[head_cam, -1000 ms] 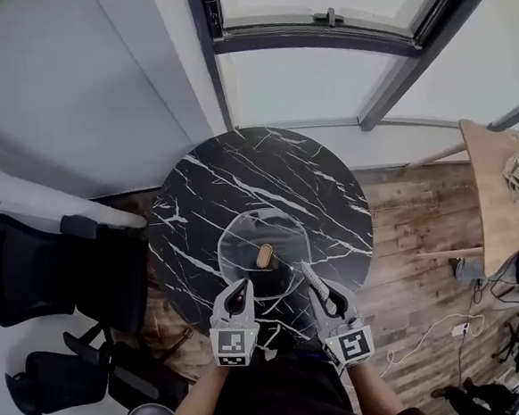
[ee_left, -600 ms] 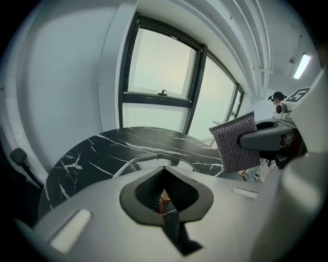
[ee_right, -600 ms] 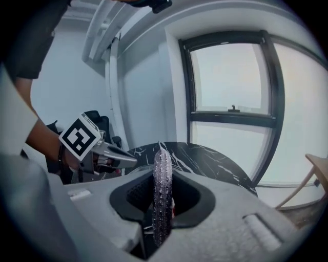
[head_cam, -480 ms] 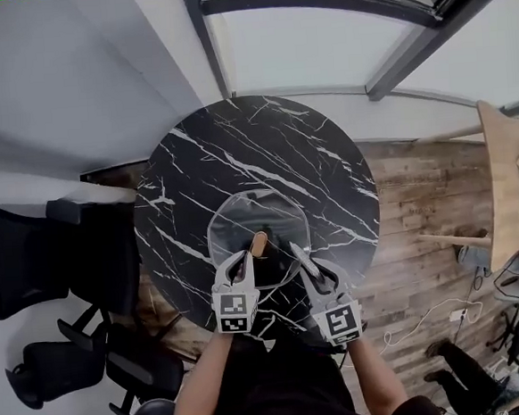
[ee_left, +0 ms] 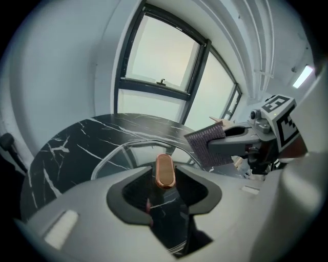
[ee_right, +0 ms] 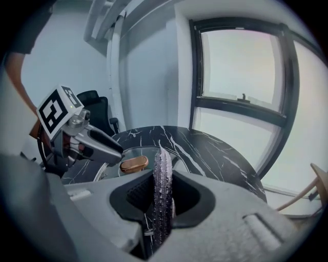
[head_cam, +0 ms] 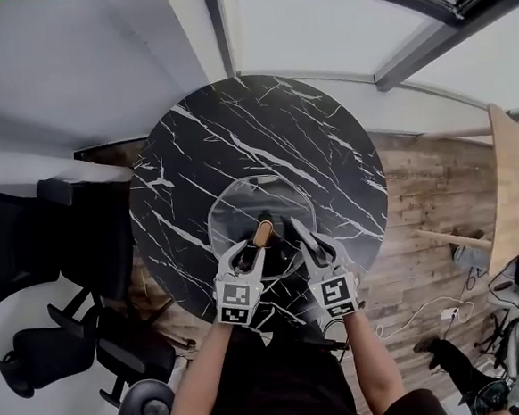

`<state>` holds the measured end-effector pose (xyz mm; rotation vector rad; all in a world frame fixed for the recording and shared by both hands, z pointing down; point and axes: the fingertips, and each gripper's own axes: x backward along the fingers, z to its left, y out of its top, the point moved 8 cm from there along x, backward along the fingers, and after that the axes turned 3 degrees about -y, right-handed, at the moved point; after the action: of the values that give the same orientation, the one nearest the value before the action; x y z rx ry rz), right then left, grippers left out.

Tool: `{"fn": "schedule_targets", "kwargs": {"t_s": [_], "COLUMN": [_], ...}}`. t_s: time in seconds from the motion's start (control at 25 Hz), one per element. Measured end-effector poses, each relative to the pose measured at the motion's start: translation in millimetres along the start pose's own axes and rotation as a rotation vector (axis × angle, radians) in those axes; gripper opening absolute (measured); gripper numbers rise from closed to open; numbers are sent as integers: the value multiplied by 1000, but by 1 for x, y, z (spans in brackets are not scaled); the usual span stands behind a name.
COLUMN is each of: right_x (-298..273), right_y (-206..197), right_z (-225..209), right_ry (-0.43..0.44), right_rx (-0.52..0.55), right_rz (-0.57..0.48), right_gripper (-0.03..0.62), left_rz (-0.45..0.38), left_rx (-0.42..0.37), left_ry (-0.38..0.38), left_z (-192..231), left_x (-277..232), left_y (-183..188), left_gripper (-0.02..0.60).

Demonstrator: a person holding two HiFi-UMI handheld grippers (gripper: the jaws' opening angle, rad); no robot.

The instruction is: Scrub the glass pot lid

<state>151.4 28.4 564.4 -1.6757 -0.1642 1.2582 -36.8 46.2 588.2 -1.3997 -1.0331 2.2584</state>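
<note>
Both grippers have come down and forward over the lid since a second ago, and the left gripper (head_cam: 245, 253) has just been opening its jaws. They now stand wide apart, with the lid's brown knob (head_cam: 262, 232) in the gap at their tips (the pads do not press on it). Nearest of all, the person's bare forearms (head_cam: 202, 386) reach in from the bottom edge of the head view. To the right, the right gripper (head_cam: 303, 240) is clamped on a dark scrubbing pad (ee_right: 163, 184), which stands edge-up between its jaws and pokes out past the tips, just right of the knob. The glass pot lid (head_cam: 240, 208) lies flat on the near half of the round black marble table (head_cam: 236, 132), knob up, both grippers over its near part. Left of the table stand black office chairs (head_cam: 31, 256). Wooden floor (head_cam: 428, 189) shows to the right, and a window (head_cam: 317, 27) lies beyond the far edge.
</note>
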Motion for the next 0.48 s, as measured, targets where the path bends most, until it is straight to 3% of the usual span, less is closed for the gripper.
{"fn": "schedule_targets", "kwargs": {"t_s": [0.04, 0.16, 0.32, 0.48], "right_x": [-2, -6, -8, -12], "right_y": [1, 4, 2, 1], "right_z": [-2, -3, -2, -3], "right_ry": [-2, -6, -9, -19], "right_rx": [-5, -25, -39, -28], "right_rz": [2, -3, 2, 6], "right_gripper": [80, 80, 80, 80], "left_rz": [15, 61, 104, 104], "left_rx": [-12, -73, -105, -69], "left_ry": [-12, -14, -28, -37], "left_z": [-1, -3, -6, -3], "left_x": [-4, -16, -32, -35], "left_y": [-2, -8, -10, -11], "left_gripper": [161, 193, 201, 162]}}
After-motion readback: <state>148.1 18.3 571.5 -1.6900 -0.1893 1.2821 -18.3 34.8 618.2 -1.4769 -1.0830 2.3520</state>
